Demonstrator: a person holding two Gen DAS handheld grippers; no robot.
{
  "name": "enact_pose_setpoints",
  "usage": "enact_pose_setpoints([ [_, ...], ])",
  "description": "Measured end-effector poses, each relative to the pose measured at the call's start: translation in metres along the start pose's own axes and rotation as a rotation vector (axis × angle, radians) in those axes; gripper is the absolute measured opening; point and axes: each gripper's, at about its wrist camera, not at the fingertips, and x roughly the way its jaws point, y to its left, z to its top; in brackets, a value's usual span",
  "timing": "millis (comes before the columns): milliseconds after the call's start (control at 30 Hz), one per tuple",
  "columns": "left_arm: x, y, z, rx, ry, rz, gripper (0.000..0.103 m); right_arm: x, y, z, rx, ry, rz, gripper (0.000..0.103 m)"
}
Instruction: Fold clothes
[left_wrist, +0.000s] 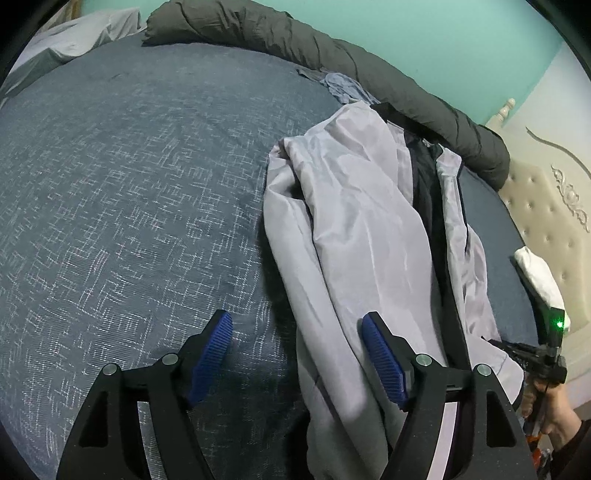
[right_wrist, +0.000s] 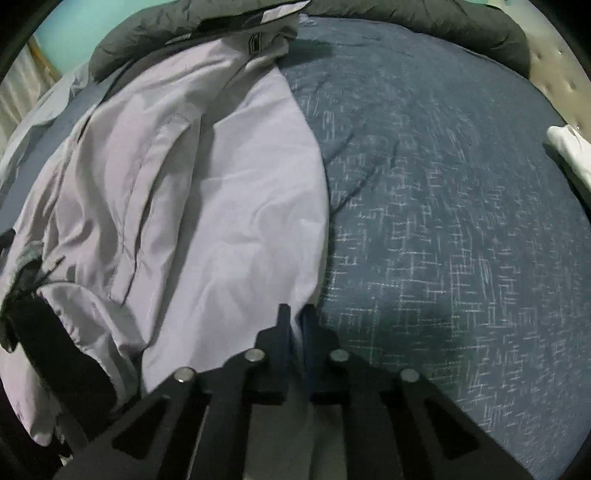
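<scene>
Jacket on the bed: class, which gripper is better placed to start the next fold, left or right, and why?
Probably right. The right gripper is shut on the jacket edge; the left gripper is open, gripping nothing.

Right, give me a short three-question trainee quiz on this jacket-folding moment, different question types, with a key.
1. True or false: the left gripper has its jaws shut on the bedspread.
2. Multiple choice: the right gripper is shut on
A. the near hem of the pale lilac jacket
B. the dark grey rolled duvet
C. the white folded cloth
3. Fill in: the jacket lies on a dark blue ____ with a white crosshatch pattern.

Key
1. False: its jaws stand open, one blue pad over the jacket, the other over the bedspread.
2. A
3. bedspread
</scene>
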Motion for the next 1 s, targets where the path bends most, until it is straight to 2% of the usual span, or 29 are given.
enact_pose_setpoints([
  [167,0.000,-0.001,0.001,0.004,0.000,0.000,0.076,-0.027,-0.029,0.004,0.013,-0.069,-0.033,0.001],
  [433,0.000,0.000,0.004,0.005,-0.001,0.002,0.076,-0.083,-0.090,0.029,0.052,-0.154,-0.212,0.001],
  [600,0.002,-0.001,0.004,0.011,0.002,0.005,0.076,-0.111,-0.137,0.039,0.100,-0.167,-0.350,0.001],
  [767,0.002,-0.001,0.004,0.016,-0.001,0.013,0.076,-0.110,-0.184,0.051,0.184,-0.147,-0.471,0.001],
  [800,0.003,-0.001,0.004,0.017,-0.001,0.014,0.076,-0.109,-0.190,0.051,0.211,-0.143,-0.463,0.002],
  [867,0.003,-0.002,0.004,0.019,-0.001,0.018,0.076,-0.106,-0.202,0.051,0.268,-0.135,-0.441,0.007],
  [900,0.004,-0.002,0.004,0.020,-0.001,0.019,0.076,-0.108,-0.199,0.050,0.267,-0.159,-0.461,0.019],
  [933,0.004,-0.002,0.004,0.020,0.000,0.021,0.076,-0.111,-0.193,0.050,0.256,-0.191,-0.474,0.037],
  [1000,0.005,-0.003,0.005,0.022,0.001,0.021,0.076,-0.113,-0.181,0.053,0.243,-0.255,-0.434,0.049],
])
